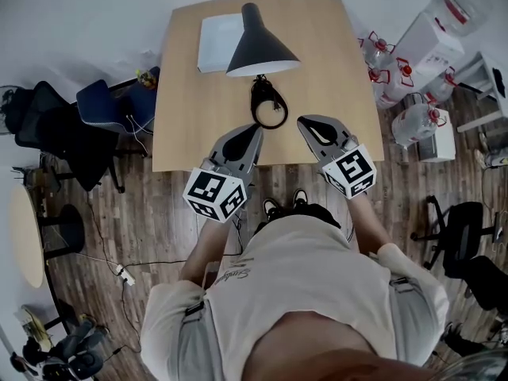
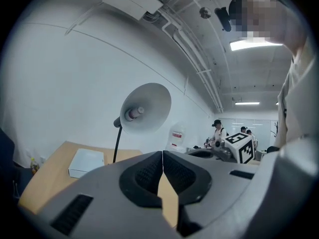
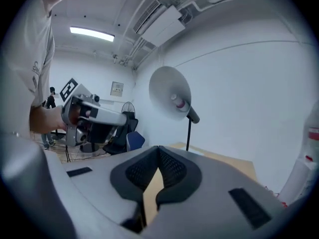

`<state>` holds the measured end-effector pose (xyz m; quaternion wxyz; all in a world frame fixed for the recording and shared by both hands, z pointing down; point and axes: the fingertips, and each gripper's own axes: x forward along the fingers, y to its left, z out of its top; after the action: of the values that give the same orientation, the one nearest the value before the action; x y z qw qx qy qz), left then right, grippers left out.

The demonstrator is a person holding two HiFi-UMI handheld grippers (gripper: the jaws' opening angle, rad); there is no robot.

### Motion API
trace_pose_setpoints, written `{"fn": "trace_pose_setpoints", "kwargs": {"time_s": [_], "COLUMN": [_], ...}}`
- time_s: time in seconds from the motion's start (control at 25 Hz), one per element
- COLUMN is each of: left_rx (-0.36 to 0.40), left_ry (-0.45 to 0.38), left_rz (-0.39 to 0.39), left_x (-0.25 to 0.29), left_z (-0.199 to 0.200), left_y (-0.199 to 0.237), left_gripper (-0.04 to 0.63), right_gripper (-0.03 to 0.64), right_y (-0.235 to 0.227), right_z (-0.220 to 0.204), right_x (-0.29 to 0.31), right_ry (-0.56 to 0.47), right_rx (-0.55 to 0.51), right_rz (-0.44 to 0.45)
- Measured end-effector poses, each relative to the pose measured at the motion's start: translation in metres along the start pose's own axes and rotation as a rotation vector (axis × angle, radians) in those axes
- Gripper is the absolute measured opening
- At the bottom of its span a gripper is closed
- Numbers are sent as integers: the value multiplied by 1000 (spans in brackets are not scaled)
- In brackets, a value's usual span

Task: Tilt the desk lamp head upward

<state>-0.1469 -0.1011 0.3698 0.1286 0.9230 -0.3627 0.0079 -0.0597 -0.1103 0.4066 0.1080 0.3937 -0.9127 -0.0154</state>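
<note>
While my left claw and right claw sit shut and empty, the lamp head looks light; I'd pinch its rim.

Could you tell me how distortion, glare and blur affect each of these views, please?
Head view: wide-angle bending at the edges, even light, the lamp head sharp. Left gripper view: fisheye with a dark rim, a ceiling light blown out to white. Right gripper view: the same fisheye, close foreground slightly soft, lamp head clear.
</note>
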Motion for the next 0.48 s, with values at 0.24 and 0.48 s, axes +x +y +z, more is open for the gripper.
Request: {"fn": "trace_pose_setpoints", "kwargs": {"time_s": [0.24,0.48], "left_rx": [54,77], "left_ry": [-17,-44], "left_rz": [56,82], "left_x": [0,-5], "left_z": [13,32], "left_y": [1,-3], "left_gripper": [17,17], "right_gripper": [-5,-3], "right_y": [-11,-12], "right_z": [39,72], "right_x": [-15,-25], "right_ry": [-91,-153], "right_rx": [-50,-105], "right_rz": [-13,-13]}}
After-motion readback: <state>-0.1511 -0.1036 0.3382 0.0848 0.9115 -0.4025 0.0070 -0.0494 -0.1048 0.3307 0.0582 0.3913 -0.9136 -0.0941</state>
